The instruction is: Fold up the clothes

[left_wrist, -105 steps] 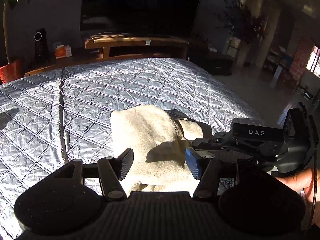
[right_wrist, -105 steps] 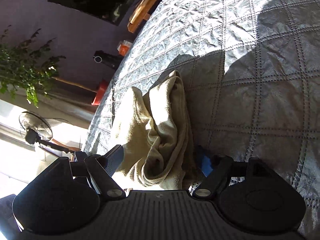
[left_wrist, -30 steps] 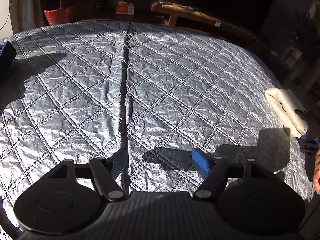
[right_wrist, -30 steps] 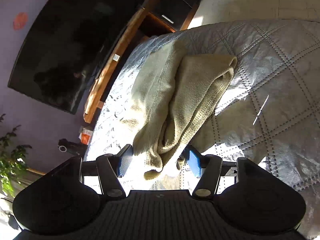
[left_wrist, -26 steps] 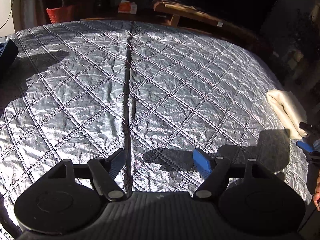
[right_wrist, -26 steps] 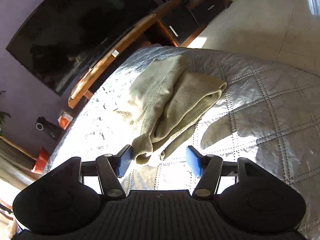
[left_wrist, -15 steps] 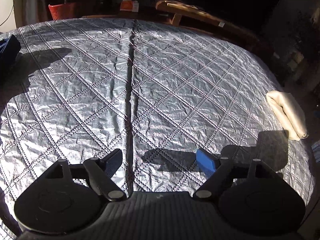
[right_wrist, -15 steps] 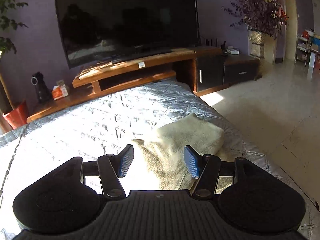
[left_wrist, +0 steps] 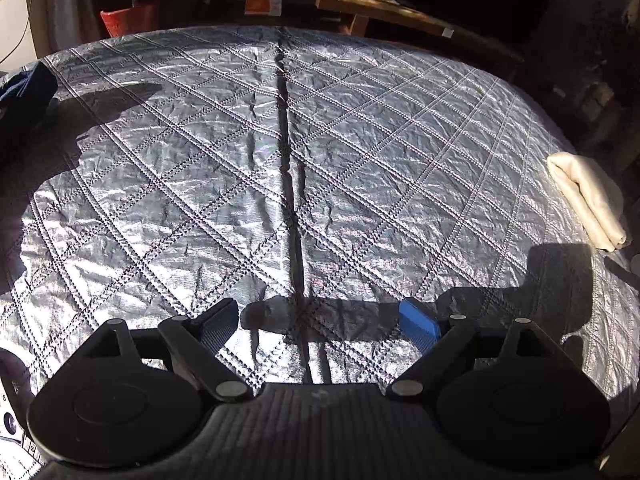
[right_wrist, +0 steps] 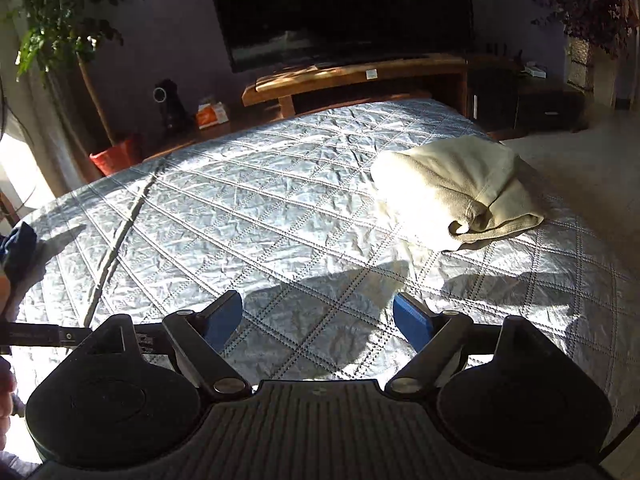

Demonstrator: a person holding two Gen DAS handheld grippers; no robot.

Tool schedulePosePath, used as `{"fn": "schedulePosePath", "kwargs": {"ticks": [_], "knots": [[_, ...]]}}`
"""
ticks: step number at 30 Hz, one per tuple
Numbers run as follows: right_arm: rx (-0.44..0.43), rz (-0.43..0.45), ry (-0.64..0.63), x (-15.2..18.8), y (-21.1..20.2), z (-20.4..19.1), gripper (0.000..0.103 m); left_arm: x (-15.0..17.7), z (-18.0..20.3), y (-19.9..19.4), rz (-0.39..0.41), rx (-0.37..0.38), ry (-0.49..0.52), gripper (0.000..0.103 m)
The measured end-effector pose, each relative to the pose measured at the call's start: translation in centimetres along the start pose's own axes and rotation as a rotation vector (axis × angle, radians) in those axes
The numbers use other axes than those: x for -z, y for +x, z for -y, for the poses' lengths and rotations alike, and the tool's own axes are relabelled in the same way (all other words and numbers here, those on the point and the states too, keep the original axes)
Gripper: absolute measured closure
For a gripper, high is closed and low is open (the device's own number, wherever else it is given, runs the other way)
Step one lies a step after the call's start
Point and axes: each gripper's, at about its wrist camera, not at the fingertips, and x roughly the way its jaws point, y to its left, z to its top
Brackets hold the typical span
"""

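Folded cream fleece garment (right_wrist: 452, 188) lies ahead-right of right claw (right_wrist: 318, 322); soft, light, best pinched at thick folded edge. Both claws, left claw (left_wrist: 320, 320) included, held apart, empty.

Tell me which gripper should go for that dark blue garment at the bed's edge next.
Left, most likely. The dark blue garment lies at the far left edge of the quilted bed, on the left gripper's side. The right gripper sits nearer the folded cream garment. Both have jaws open and empty.
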Motion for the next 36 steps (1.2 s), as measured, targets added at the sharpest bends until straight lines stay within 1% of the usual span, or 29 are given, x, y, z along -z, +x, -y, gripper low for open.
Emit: {"fn": "schedulePosePath", "kwargs": {"ticks": [1, 2, 3, 5, 6, 7, 8, 10, 12, 13, 15, 17, 19, 21, 23, 27, 30, 34, 36], "knots": [[0.000, 0.034, 0.010, -0.1, -0.7, -0.8, 0.008, 0.2, -0.4, -0.1, 0.001, -0.012, -0.007, 0.017], [-0.030, 0.065, 0.055, -0.1, -1.0, -1.4, 0.002, 0.5, -0.8, -0.3, 0.002, -0.023, -0.014, 0.018], [-0.073, 0.056, 0.094, -0.1, -0.6, -2.0, 0.001, 0.7, -1.2, -0.4, 0.003, -0.035, -0.022, 0.017], [-0.091, -0.046, 0.073, 0.3, 1.5, -3.9, 0.001, 0.9, -2.1, -0.7, 0.006, -0.051, -0.049, 0.017], [-0.071, -0.076, 0.031, 0.6, 2.6, -5.2, 0.001, 0.8, -2.8, -0.9, 0.003, -0.056, -0.075, 0.017], [-0.060, -0.098, -0.008, 1.0, 3.6, -6.4, 0.001, 0.7, -3.2, -0.9, 0.000, -0.055, -0.095, 0.016], [-0.071, -0.101, -0.034, 1.6, 4.3, -7.3, 0.001, 0.6, -3.6, -0.9, -0.002, -0.048, -0.106, 0.015], [-0.094, -0.110, -0.035, 2.6, 5.3, -8.7, 0.001, 0.3, -4.3, -0.9, -0.007, -0.032, -0.127, 0.012], [-0.086, -0.107, -0.009, 2.9, 6.2, -9.3, 0.001, 0.1, -4.7, -0.9, -0.013, -0.029, -0.129, 0.010], [-0.077, -0.111, -0.004, 3.0, 6.7, -9.4, 0.001, 0.1, -4.7, -0.8, -0.017, -0.036, -0.118, 0.007], [-0.029, -0.151, -0.009, 3.1, 8.6, -9.3, 0.001, 0.0, -4.7, -0.5, -0.037, -0.063, -0.094, 0.001], [0.017, -0.182, -0.017, 3.0, 10.1, -9.2, 0.000, -0.1, -4.2, -0.1, -0.061, -0.095, -0.035, 0.001], [0.036, -0.155, -0.059, 2.9, 10.8, -9.7, 0.001, -0.3, -3.7, 0.3, -0.090, -0.136, 0.015, 0.001], [0.052, -0.153, -0.084, 3.0, 11.4, -10.1, 0.001, -0.5, -3.4, 0.4, -0.094, -0.147, 0.017, 0.001], [0.068, -0.154, -0.107, 3.1, 11.4, -10.3, 0.001, -0.6, -3.0, 0.4, -0.094, -0.137, 0.009, 0.001], [0.063, -0.162, -0.123, 3.3, 11.0, -10.3, 0.001, -0.7, -2.1, 0.1, -0.073, -0.132, 0.032, 0.002], [0.059, -0.138, -0.137, 3.7, 10.8, -10.3, 0.000, -0.8, -1.6, -0.1, -0.064, -0.137, 0.038, 0.001], [0.051, -0.109, -0.144, 3.9, 10.7, -10.2, 0.001, -0.8, -1.0, -0.5, -0.015, -0.150, 0.061, 0.001], [0.050, -0.097, -0.144, 3.9, 10.7, -10.2, 0.001, -0.8, -0.8, -0.5, -0.010, -0.149, 0.057, 0.001]]}}
